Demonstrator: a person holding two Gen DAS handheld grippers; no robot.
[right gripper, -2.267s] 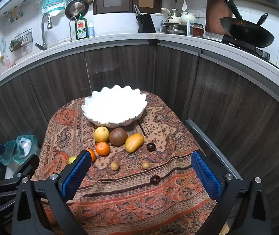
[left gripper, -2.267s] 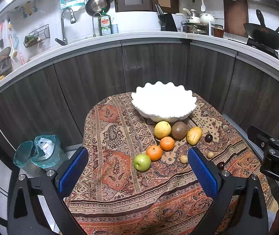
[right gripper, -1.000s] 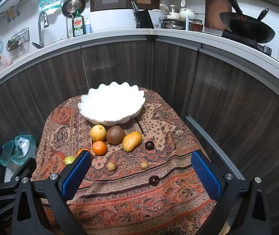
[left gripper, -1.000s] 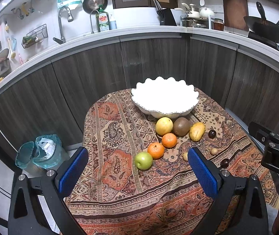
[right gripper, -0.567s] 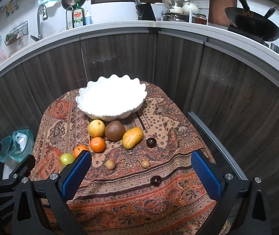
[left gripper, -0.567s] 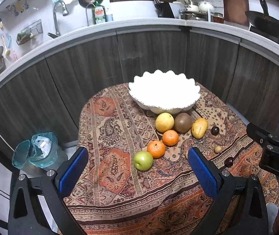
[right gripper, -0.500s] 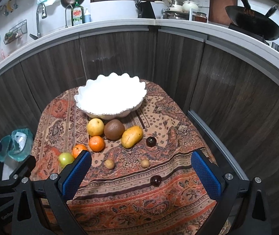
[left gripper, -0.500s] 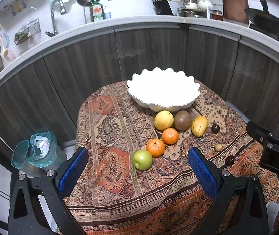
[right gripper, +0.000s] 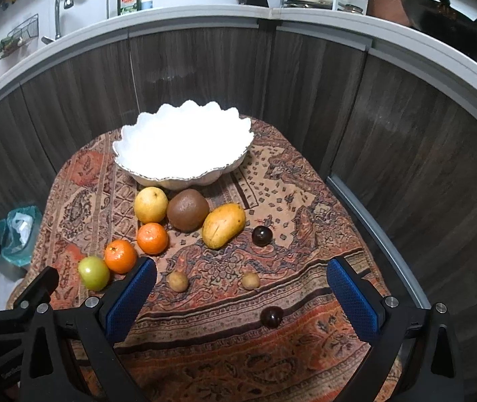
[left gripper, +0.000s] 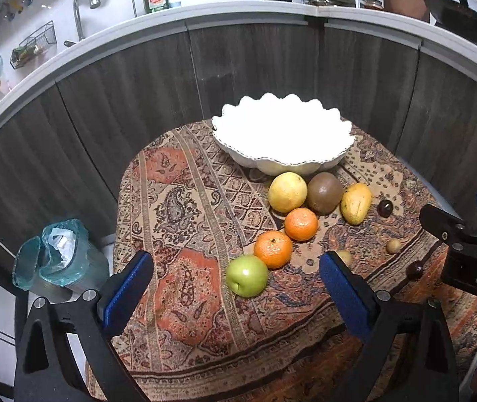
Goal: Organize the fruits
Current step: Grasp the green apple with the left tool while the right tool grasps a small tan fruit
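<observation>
A white scalloped bowl [left gripper: 305,165] [right gripper: 204,177] stands empty at the table's far side. In front of it lie a yellow fruit [left gripper: 287,191], a brown fruit [left gripper: 324,193], a mango [left gripper: 355,203], two oranges [left gripper: 301,224] [left gripper: 273,249], a green apple [left gripper: 247,275] and several small dark and tan fruits [right gripper: 261,235]. My left gripper [left gripper: 236,288] is open, above the table's near edge, with the apple between its fingers in view. My right gripper [right gripper: 241,296] is open and empty, near the small fruits.
The table wears a patterned paisley cloth [left gripper: 184,207]. Dark cabinet fronts [right gripper: 389,127] curve around behind and to the right. A bin with a teal bag [left gripper: 57,254] stands on the floor at the left. The right gripper shows at the left wrist view's right edge [left gripper: 466,244].
Both grippers have moved forward and lower toward the table; the fruits and bowl look larger. Both stay open. No fruit has moved.
</observation>
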